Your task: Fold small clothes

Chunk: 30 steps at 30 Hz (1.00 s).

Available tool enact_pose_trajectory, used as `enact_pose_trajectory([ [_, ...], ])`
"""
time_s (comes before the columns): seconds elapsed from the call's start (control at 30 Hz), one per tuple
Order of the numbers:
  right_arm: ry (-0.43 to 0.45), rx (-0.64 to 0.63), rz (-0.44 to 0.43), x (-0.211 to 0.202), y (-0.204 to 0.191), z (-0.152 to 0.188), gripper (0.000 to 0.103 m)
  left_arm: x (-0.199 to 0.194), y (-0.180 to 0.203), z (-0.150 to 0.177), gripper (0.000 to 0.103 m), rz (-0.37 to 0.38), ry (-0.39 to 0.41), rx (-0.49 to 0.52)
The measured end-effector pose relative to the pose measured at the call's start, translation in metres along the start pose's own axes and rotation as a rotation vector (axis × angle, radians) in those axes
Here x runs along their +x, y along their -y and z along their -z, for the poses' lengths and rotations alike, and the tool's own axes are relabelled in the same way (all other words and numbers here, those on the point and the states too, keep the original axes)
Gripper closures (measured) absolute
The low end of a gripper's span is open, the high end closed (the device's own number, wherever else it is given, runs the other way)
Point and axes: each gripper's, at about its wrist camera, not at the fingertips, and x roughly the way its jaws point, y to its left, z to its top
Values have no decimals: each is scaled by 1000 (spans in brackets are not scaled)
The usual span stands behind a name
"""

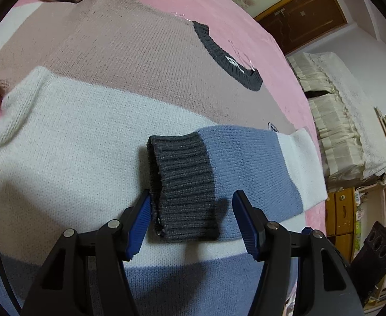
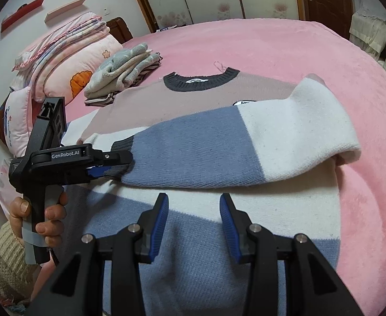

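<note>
A small knit sweater (image 2: pixel 206 250) in tan, white and blue bands lies flat on the pink bed, its dark grey collar (image 2: pixel 201 80) at the far end. One sleeve (image 2: pixel 232 144) is folded across the body and ends in a dark grey ribbed cuff (image 1: pixel 182 184). My left gripper (image 1: pixel 193 202) straddles that cuff: the left pad touches its edge, the right pad stands apart from it, so the jaws are open. In the right wrist view the left gripper (image 2: pixel 108 168) sits at the cuff end, held by a hand (image 2: pixel 50 218). My right gripper (image 2: pixel 194 205) hovers open over the sweater's white band, with nothing between its fingers.
A pile of folded clothes (image 2: pixel 124 73) rests beyond the sweater's left shoulder, with pillows and folded quilts (image 2: pixel 61 60) behind it. The pink bed cover (image 2: pixel 298 52) stretches to the right. A covered stack (image 1: pixel 337 131) and wooden shelves (image 1: pixel 351 210) stand beside the bed.
</note>
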Motion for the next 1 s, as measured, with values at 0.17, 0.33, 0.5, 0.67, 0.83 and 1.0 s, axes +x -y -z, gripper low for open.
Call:
enact_pose_trajectory([
  [0.17, 17, 31, 18, -7, 11, -1, 62, -4, -6, 1, 49, 45, 6, -34],
  [0.33, 22, 57, 30, -10, 23, -1, 62, -6, -21, -2, 54, 100, 12, -120],
  [0.5, 30, 83, 52, -12, 33, -2, 62, -6, -15, -10, 89, 40, 20, -117],
  [0.67, 53, 107, 89, -19, 47, -5, 62, -16, 20, -21, 94, -86, 70, 7],
  [0.83, 68, 150, 144, -25, 71, -7, 62, -38, 59, -43, 95, -162, 177, 135],
  [1.0, 67, 197, 214, -28, 101, -2, 62, -64, 79, -70, 95, -225, 298, 194],
])
